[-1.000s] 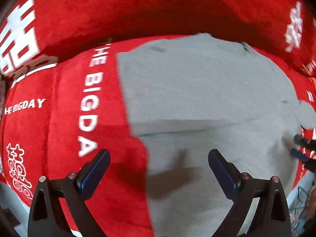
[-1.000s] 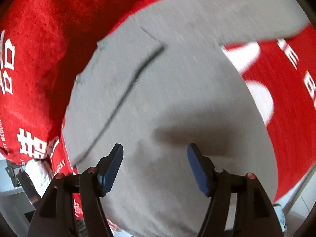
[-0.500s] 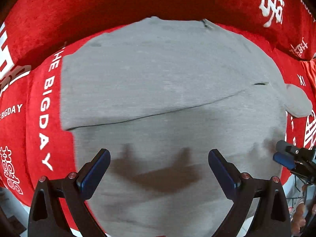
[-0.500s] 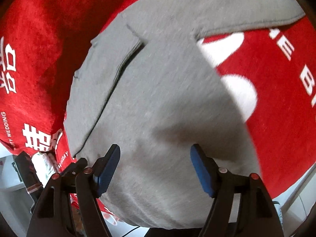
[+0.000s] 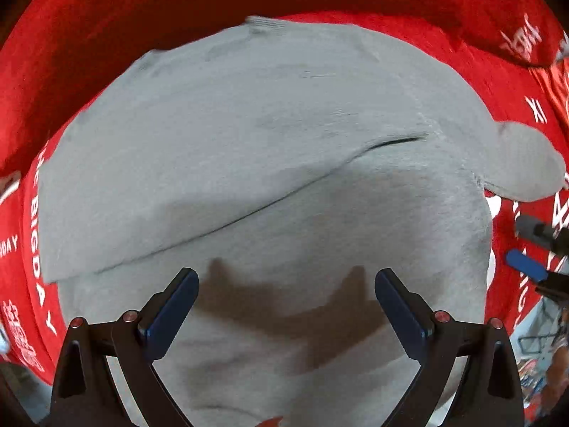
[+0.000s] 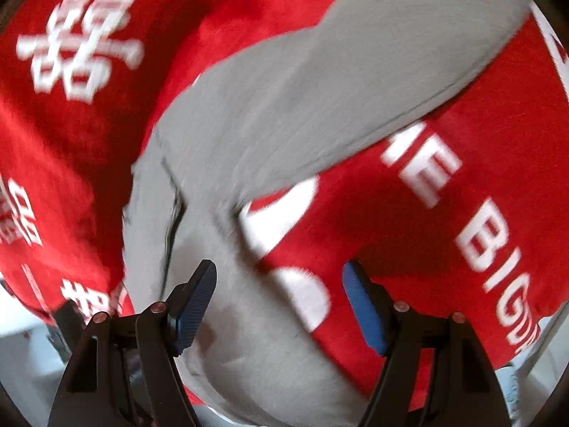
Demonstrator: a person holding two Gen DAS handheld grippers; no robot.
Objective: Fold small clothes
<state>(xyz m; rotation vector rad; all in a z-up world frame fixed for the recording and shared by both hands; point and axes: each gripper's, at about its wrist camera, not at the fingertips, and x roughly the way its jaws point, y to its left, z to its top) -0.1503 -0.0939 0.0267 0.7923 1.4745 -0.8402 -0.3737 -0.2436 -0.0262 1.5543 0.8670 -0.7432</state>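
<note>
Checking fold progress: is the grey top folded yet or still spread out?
Partly folded. On the grey top, one flap lies doubled over the body with a fold edge across it, while one sleeve stretches out on the red blanket.

surface: red plush cloth [image 5: 117, 14] with white lettering, filling most of both views | floor: pale, lower left corner [image 6: 21, 348] | light: bright, hard shadows

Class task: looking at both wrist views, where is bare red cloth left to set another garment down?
Bare red cloth lies right of the grey garment, below its outstretched sleeve, by the white lettering. A narrower strip borders the garment's left edge. The middle is covered.
</note>
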